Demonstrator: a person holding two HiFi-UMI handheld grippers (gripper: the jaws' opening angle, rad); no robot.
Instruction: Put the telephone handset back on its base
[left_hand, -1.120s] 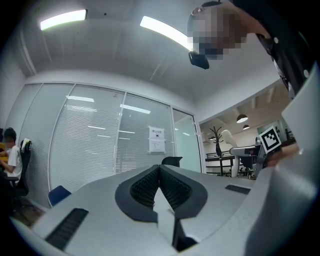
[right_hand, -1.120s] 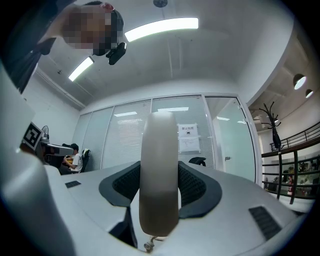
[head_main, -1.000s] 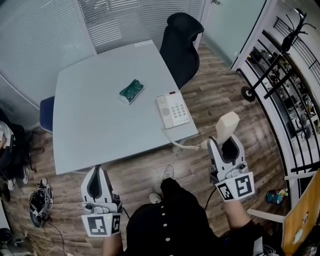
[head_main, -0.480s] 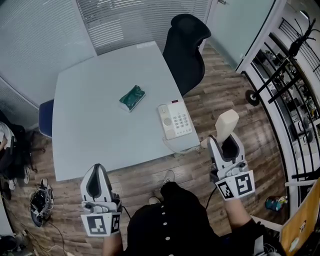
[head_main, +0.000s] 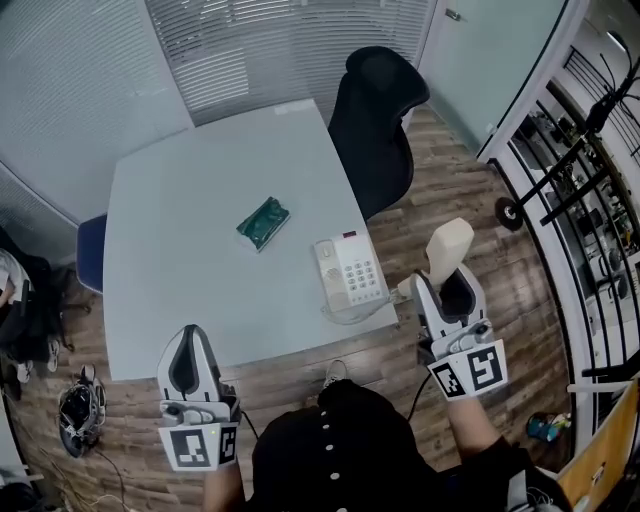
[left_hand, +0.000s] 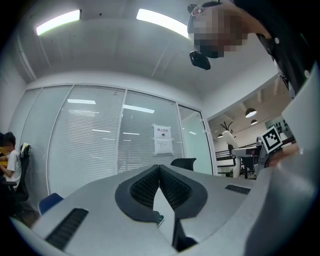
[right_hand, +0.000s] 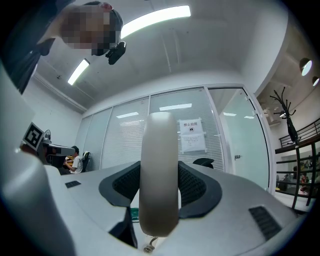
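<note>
Head view, right claw (head_main: 447, 285) at four o'clock, grasping the upright telephone handset (head_main: 449, 248) off the bench (head_main: 180, 250), at three o'clock of the base (head_main: 350, 272), left claw (head_main: 189, 338) at seven o'clock, left gripper view, jaws clenched together, empty, right gripper view, pads pressing the handset's sides.

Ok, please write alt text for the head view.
Seen from above, the right gripper holds a cream telephone handset beside a grey table. The phone base sits near the table's edge; the left gripper is shut and empty.
</note>
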